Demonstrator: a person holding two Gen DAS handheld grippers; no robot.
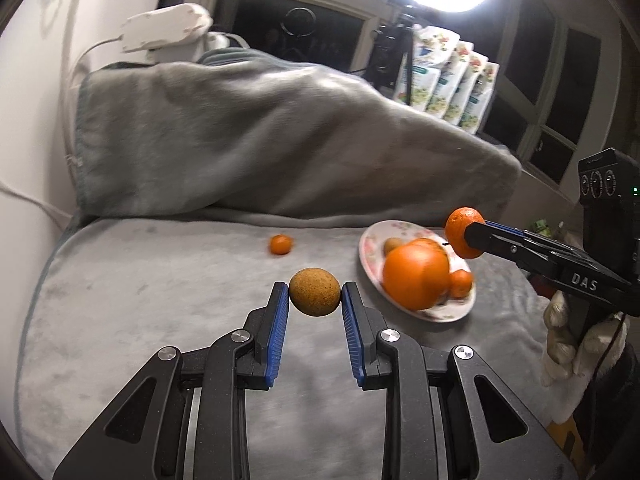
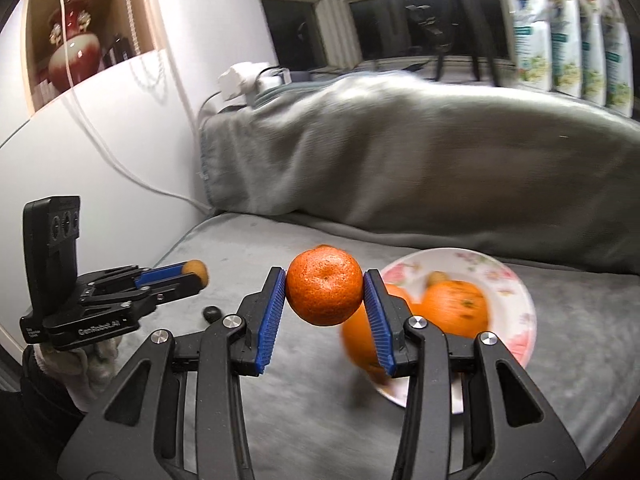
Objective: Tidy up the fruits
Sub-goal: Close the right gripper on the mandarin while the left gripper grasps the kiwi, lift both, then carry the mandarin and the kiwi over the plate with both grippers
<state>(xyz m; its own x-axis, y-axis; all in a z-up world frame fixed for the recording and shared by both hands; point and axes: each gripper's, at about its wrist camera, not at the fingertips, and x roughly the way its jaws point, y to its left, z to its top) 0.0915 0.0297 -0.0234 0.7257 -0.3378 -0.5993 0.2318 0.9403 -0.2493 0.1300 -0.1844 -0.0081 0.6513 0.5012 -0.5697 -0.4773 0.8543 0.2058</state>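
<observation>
**Both hand-held grippers loaded, plate already crowded**

Risks first. The floral plate (image 2: 516, 280) already carries a large orange (image 1: 416, 276), a small mandarin (image 1: 461, 283) and a brownish fruit (image 1: 392, 246), probably a longan. The pile sits toward the plate's near rim, so another round fruit dropped on top would likely roll off onto the grey blanket (image 1: 160, 280). The blanket is soft and uneven; the plate could tip if pushed at its rim. Both grips are on round fruit held only by the pad tips, so a squeeze off the widest line could pop either one out. The two tools are close together near the plate, so a clash is possible if both go in at once.

Left hand-held gripper (image 1: 315, 294): narrow opening, clenched on a brown longan (image 1: 315, 291), pads touching both its sides, fruit clear of the blanket.

Right hand-held gripper (image 2: 325, 292): wider opening, clenched on a mandarin (image 2: 325, 291), held above the blanket just beside the plate's left rim.

One loose mandarin (image 1: 281, 244) lies on the blanket toward the back edge, left of the plate, well apart from both tools. A small dark object (image 2: 212, 313) lies on the blanket under the left tool; cannot tell what it is.
</observation>
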